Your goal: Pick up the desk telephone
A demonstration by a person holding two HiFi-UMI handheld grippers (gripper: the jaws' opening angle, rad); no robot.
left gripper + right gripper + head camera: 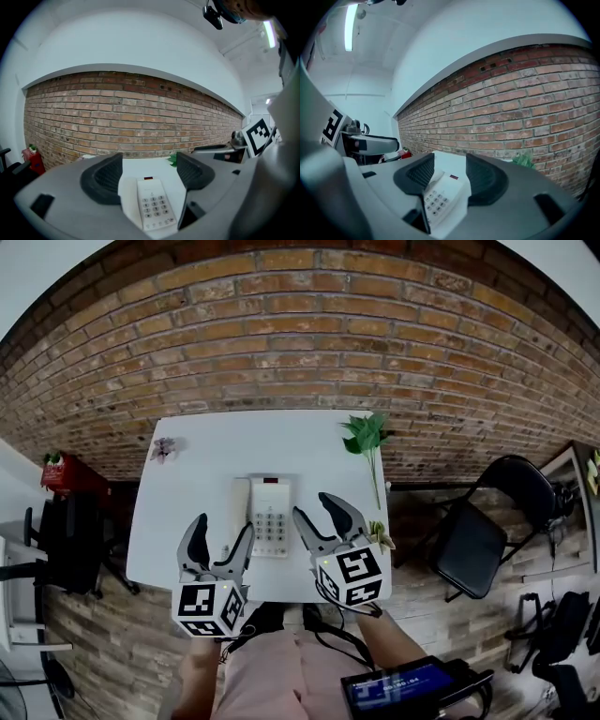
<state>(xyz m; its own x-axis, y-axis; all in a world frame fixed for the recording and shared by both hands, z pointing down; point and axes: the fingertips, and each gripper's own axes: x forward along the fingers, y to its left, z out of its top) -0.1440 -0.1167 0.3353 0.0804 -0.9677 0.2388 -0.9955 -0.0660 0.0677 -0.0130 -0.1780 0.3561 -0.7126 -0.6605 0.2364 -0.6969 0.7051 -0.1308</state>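
Observation:
The white desk telephone (pixel 269 517) lies on the white table (pixel 187 512), its handset along the left side and its keypad facing up. My left gripper (pixel 222 535) hovers over the table's near edge, just left of the phone, with its jaws open and nothing between them. Just right of the phone, my right gripper (pixel 316 512) is also open and empty. In the left gripper view the telephone (pixel 154 204) shows on the table beyond the gripper (pixel 147 171). From the right gripper (pixel 450 176), the telephone (pixel 440 197) lies ahead and lower left.
A green leafy sprig (pixel 366 437) lies at the table's back right and a small dried flower (pixel 165 448) at the back left. A brick wall (pixel 309 334) runs behind the table. A black folding chair (pixel 487 521) stands to the right and dark chairs (pixel 70 540) to the left.

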